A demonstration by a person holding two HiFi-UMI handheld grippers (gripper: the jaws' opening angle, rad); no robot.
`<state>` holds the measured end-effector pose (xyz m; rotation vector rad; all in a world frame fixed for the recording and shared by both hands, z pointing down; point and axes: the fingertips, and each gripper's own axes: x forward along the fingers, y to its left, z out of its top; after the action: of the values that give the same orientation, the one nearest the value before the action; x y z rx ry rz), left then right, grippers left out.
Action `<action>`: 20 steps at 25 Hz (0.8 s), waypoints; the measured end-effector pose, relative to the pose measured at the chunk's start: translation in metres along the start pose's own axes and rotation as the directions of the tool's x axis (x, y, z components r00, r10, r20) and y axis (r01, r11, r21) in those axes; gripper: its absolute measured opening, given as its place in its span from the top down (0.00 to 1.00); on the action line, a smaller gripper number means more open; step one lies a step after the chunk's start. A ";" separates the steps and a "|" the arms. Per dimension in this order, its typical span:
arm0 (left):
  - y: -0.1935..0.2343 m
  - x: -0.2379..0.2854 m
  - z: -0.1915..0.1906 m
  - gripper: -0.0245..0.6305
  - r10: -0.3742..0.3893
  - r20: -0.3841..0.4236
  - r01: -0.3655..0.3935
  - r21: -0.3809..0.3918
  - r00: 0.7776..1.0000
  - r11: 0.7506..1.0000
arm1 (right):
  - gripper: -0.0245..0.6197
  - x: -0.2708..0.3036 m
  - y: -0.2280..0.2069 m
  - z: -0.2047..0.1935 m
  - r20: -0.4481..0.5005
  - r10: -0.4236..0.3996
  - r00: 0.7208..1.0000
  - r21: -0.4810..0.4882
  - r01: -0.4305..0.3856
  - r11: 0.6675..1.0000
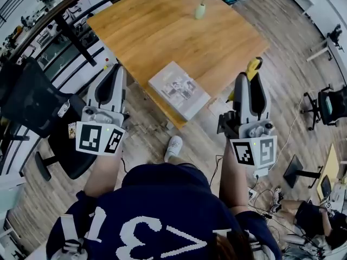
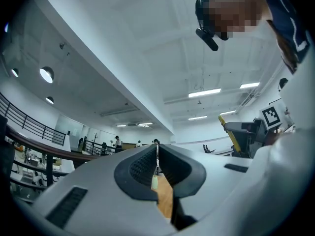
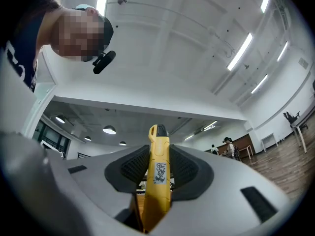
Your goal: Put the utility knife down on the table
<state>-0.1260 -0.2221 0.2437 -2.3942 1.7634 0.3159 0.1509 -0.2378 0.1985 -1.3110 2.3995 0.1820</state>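
Note:
A yellow utility knife [image 3: 157,176] stands clamped between the pads of my right gripper [image 3: 158,168], its tip sticking out past the jaws. In the head view the knife [image 1: 252,67] shows yellow above my right gripper [image 1: 248,83], which hangs over the floor just off the near right edge of the wooden table [image 1: 162,31]. My left gripper [image 1: 114,80] is beside the table's near left edge; its jaws are closed together with nothing in them [image 2: 156,168].
A grey book [image 1: 179,90] lies at the table's near corner. A small vase with white flowers [image 1: 201,4] stands at the far side. A black office chair [image 1: 38,112] is at the left, another chair [image 1: 331,104] at the right.

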 end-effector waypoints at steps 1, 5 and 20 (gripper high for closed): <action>0.000 0.009 -0.002 0.93 0.013 0.001 -0.013 0.003 1.000 1.000 | 0.75 0.009 -0.009 -0.003 -0.003 0.012 1.000 0.004 -0.012 1.000; -0.001 0.042 -0.014 0.93 0.045 -0.005 -0.045 0.002 0.999 0.999 | 0.75 0.036 -0.038 -0.015 -0.017 0.043 0.999 0.022 -0.043 0.999; -0.010 0.103 -0.109 0.93 -0.059 -0.141 0.048 -0.079 0.988 0.996 | 0.75 0.050 -0.050 -0.220 -0.448 0.050 0.892 0.088 -0.012 0.996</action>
<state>-0.0781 -0.3409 0.3227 -2.5716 1.7717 0.2121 0.1069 -0.3701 0.3825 -1.3983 2.7727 -0.2415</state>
